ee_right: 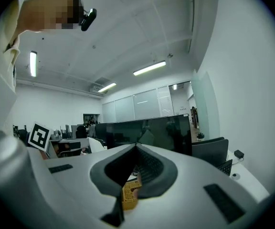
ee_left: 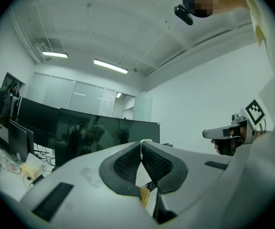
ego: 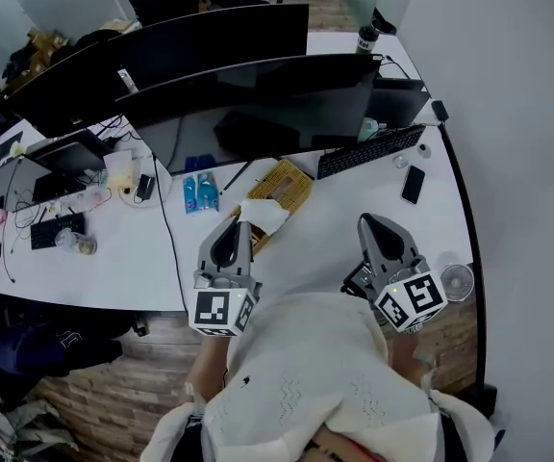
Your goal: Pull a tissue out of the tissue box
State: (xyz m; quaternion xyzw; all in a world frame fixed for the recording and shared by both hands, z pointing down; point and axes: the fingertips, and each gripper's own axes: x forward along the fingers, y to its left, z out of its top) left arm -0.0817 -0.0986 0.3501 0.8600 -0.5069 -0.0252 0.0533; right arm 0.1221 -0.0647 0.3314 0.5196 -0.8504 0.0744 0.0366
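Note:
A woven yellow tissue box (ego: pixel 285 187) lies on the white desk (ego: pixel 325 243) in front of the monitors. A white tissue (ego: pixel 264 216) sticks up from its near end, right beside the tip of my left gripper (ego: pixel 239 221). In the left gripper view the left gripper (ee_left: pixel 141 143) is shut, with a thin white sliver of tissue pinched at its tips. My right gripper (ego: pixel 367 221) hovers over bare desk to the right of the box. In its own view the right gripper (ee_right: pixel 136 146) is shut with nothing held. A bit of the box (ee_right: pixel 130 192) shows below its jaws.
Dark monitors (ego: pixel 258 104) stand behind the box. A black keyboard (ego: pixel 370 149) and a phone (ego: pixel 413 184) lie at the right, a small fan (ego: pixel 458 281) near the desk's front edge. Blue bottles (ego: pixel 200 192) stand left of the box, amid cables.

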